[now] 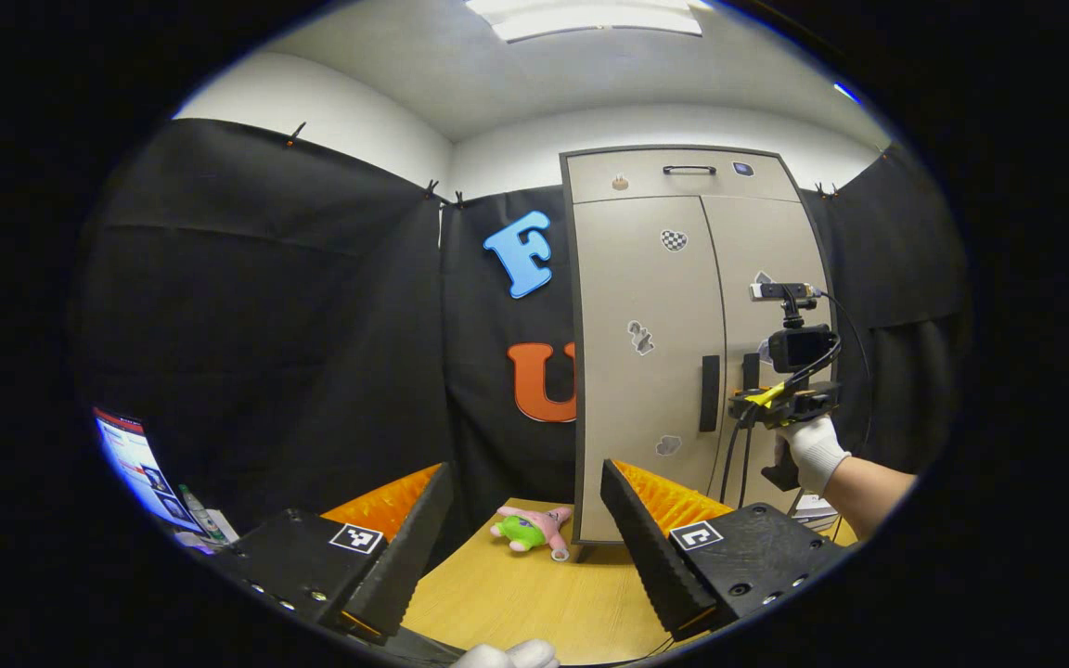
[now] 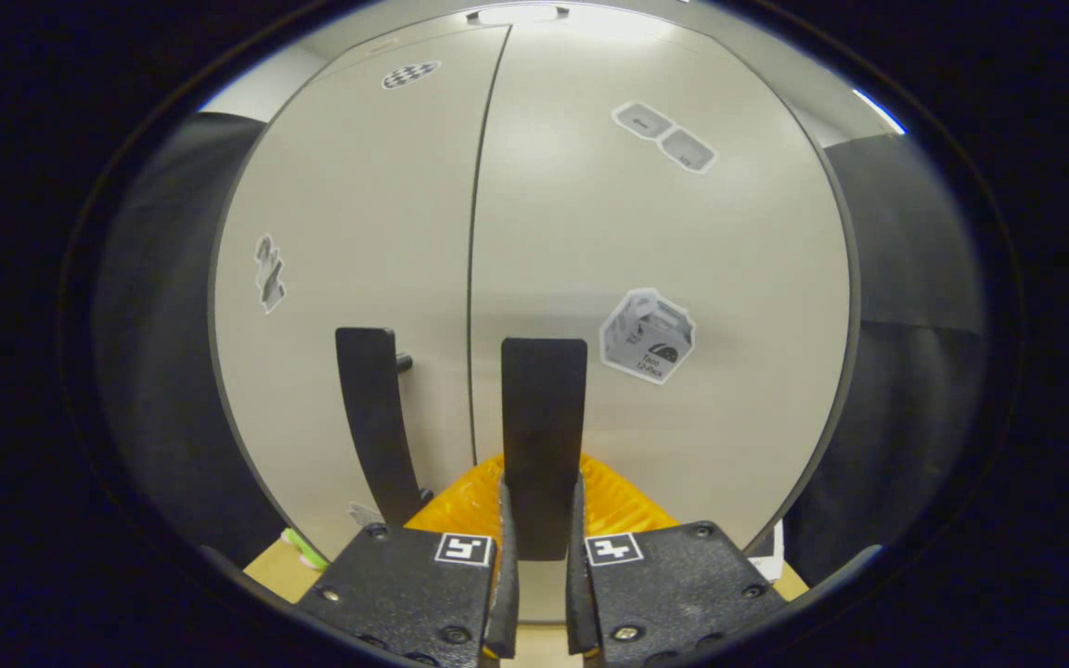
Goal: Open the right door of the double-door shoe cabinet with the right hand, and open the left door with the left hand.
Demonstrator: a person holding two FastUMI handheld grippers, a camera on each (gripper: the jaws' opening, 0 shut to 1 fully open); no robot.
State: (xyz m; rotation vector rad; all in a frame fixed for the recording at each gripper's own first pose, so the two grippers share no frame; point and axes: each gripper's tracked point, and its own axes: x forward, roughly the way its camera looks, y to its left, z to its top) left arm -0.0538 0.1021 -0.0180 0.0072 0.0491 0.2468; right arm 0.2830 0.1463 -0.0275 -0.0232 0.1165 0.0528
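Right gripper view: the right gripper (image 2: 542, 547) pinches the right door's handle (image 2: 543, 436), ready to pull, while the left gripper (image 1: 525, 547), jaws spread, waits well back from the cabinet (image 1: 655, 306).

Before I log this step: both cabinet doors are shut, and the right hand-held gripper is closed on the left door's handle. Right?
Not quite. The right gripper view shows the right hand-held gripper closed on the right door's handle, not the left's. Both doors are shut.

Left tool (image 1: 527, 520): black textured housings, square coded markers, round screws. Right tool (image 2: 541, 557): same housings, markers, screws; seen afar carrying a camera, black cables. Hand (image 1: 811, 452): white glove.
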